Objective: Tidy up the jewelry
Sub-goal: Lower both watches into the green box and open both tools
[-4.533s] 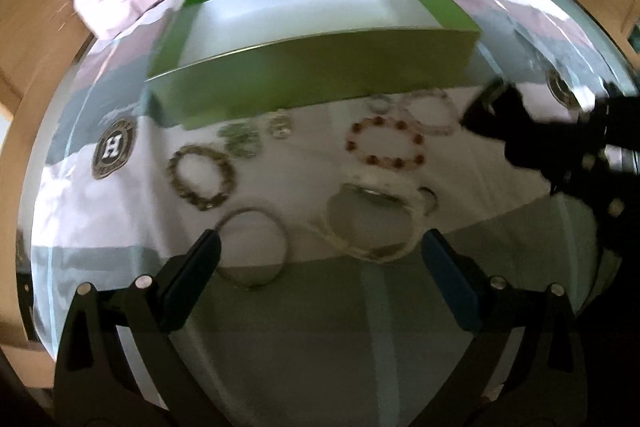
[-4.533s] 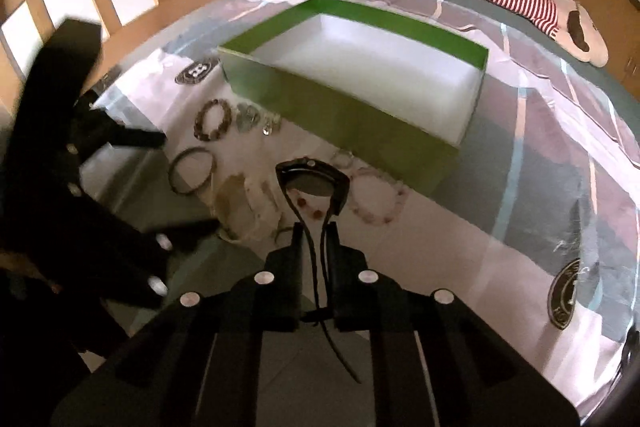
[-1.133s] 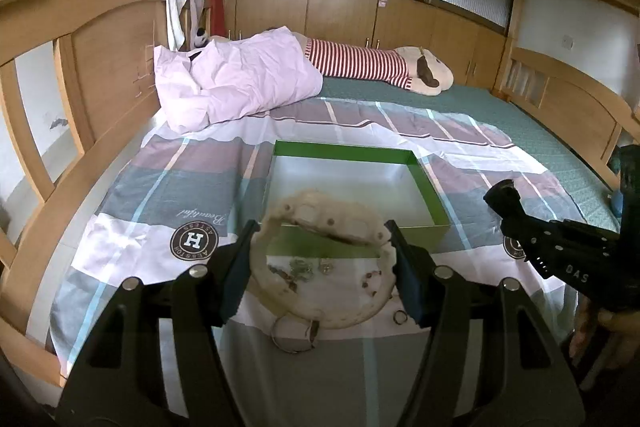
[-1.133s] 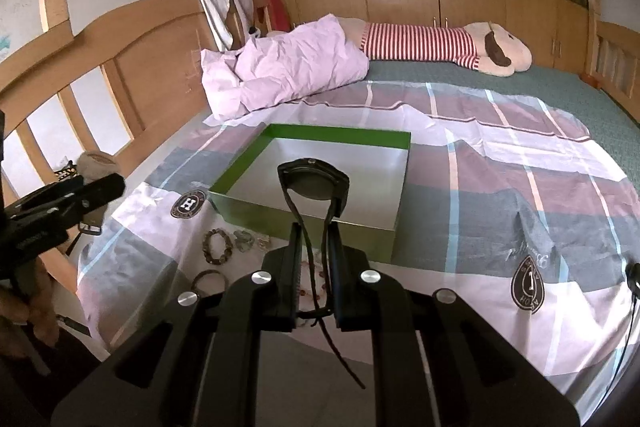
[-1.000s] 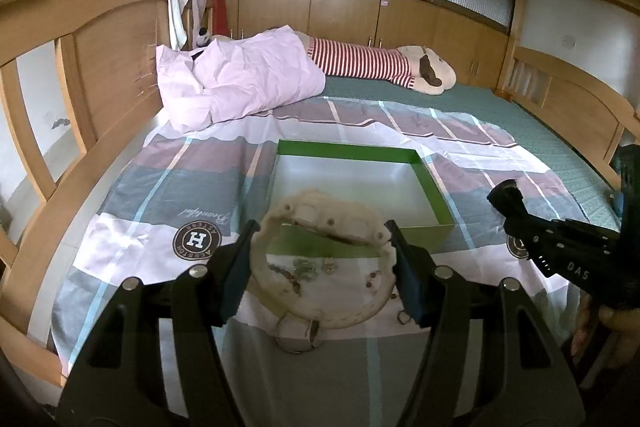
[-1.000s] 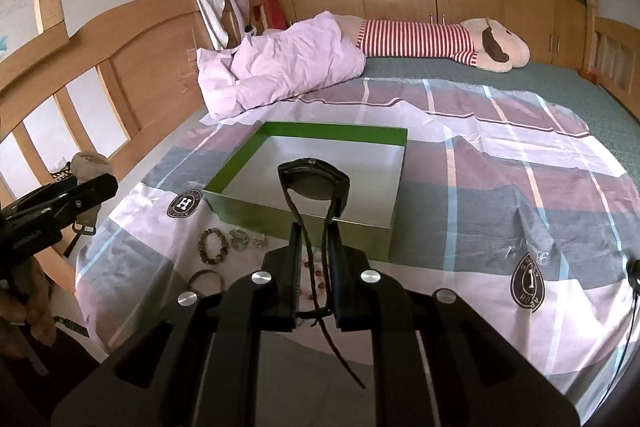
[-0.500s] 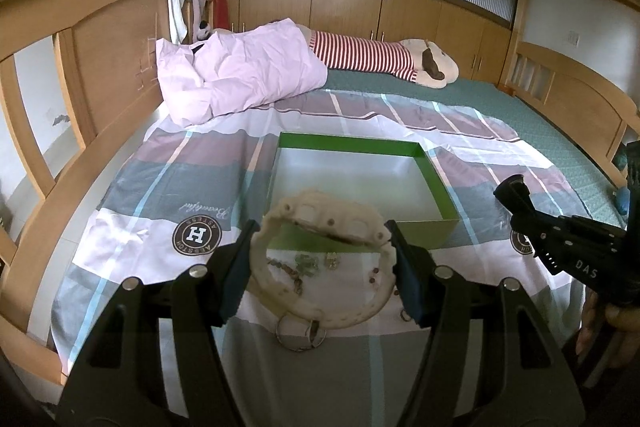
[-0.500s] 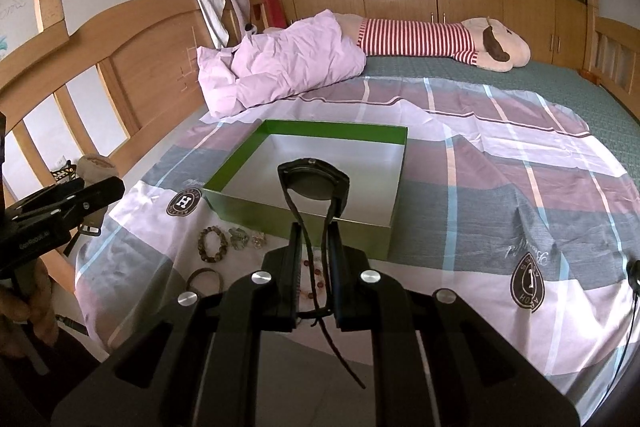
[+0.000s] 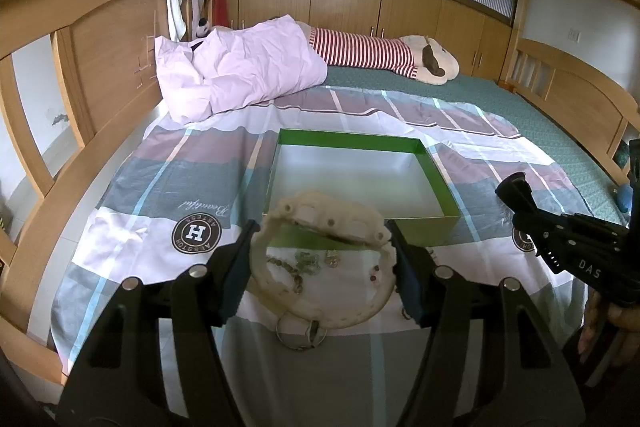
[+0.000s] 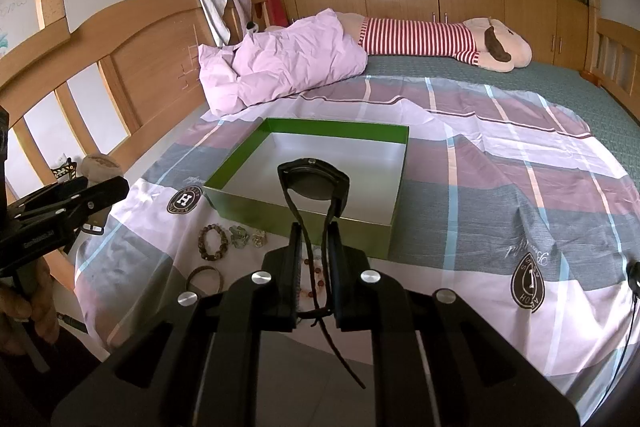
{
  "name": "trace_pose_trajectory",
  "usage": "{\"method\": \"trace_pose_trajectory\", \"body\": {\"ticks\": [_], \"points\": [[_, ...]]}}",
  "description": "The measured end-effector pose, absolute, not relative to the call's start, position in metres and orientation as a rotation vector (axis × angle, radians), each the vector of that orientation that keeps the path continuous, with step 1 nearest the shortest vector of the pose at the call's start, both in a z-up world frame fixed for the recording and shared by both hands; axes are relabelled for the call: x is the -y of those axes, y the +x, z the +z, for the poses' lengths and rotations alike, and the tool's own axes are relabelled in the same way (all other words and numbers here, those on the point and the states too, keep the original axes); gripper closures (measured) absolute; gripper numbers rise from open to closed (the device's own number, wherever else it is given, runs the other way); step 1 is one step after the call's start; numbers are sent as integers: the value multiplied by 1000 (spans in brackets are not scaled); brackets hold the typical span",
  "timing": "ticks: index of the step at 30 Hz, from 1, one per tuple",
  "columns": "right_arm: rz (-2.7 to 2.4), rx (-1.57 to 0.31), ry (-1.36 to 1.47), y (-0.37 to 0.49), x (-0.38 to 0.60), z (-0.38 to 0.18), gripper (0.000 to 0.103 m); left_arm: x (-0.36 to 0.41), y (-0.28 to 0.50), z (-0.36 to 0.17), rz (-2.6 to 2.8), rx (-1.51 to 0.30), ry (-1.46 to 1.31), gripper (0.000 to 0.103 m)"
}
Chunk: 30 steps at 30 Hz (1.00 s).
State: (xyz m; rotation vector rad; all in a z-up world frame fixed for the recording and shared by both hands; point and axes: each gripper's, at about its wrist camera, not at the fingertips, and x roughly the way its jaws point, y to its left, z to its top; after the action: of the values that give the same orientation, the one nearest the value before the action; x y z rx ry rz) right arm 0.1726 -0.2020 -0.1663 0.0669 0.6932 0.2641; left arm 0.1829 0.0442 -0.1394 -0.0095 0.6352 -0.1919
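Note:
My left gripper (image 9: 322, 259) is shut on a cream white watch (image 9: 324, 227) and holds it in the air in front of the open green box (image 9: 436, 179). My right gripper (image 10: 314, 247) is shut on the strap of a black watch (image 10: 314, 181) held above the near edge of the green box (image 10: 304, 205). On the sheet in front of the box lie a brown bead bracelet (image 10: 212, 241), small silver pieces (image 10: 244, 237), a dark bangle (image 10: 204, 279) and a red bead bracelet (image 10: 316, 277). The box's inside is bare.
A pink duvet (image 9: 240, 75) and a striped plush toy (image 9: 384, 53) lie at the far end of the bed. Wooden bed rails (image 9: 80, 75) run along the left. The right gripper shows at the right edge of the left wrist view (image 9: 560, 231).
Since 4.5 s ago both grippers have risen high above the bed, the left one now holding the white watch. In the last second both have drifted only slightly.

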Motion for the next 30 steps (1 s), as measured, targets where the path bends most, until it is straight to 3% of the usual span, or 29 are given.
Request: {"method": "trace_pose_trajectory", "body": {"ticks": [30], "points": [[267, -702, 68, 175, 200, -171, 90, -45, 196, -147, -194, -657, -9, 40]]}}
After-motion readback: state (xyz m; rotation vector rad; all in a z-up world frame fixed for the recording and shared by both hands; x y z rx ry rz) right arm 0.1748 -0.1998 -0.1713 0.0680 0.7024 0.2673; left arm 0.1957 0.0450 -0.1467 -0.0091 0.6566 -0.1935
